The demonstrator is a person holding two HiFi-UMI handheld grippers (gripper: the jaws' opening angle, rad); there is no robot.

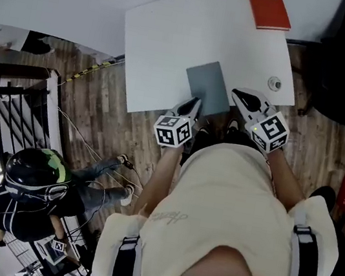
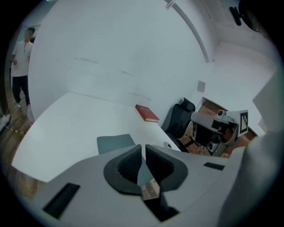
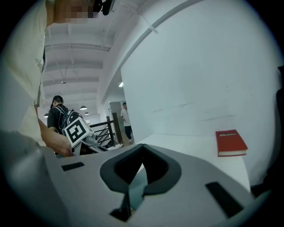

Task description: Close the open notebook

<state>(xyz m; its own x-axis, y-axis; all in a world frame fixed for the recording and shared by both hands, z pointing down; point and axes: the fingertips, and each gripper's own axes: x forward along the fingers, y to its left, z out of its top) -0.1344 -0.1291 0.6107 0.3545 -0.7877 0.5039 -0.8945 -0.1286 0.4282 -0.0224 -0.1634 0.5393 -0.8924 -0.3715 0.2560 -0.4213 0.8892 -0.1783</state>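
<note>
Both grippers empty beside a grey notebook that already looks shut.

The left gripper (image 2: pixel 143 153) has its jaws drawn almost together, with only a thin slit between the pads and nothing in it. The right gripper (image 3: pixel 142 148) has its jaws meeting at the tips, also empty. Neither appears to press on the notebook (image 1: pixel 207 87), which lies flat between the 2 near the front edge of the white table (image 1: pixel 169 42), apparently with its cover down. A red book (image 1: pixel 268 7) sits well apart at the far corner. To finish well, the grippers should likely back straight off without snagging the cover, pressing it flat only if it springs up.
</note>
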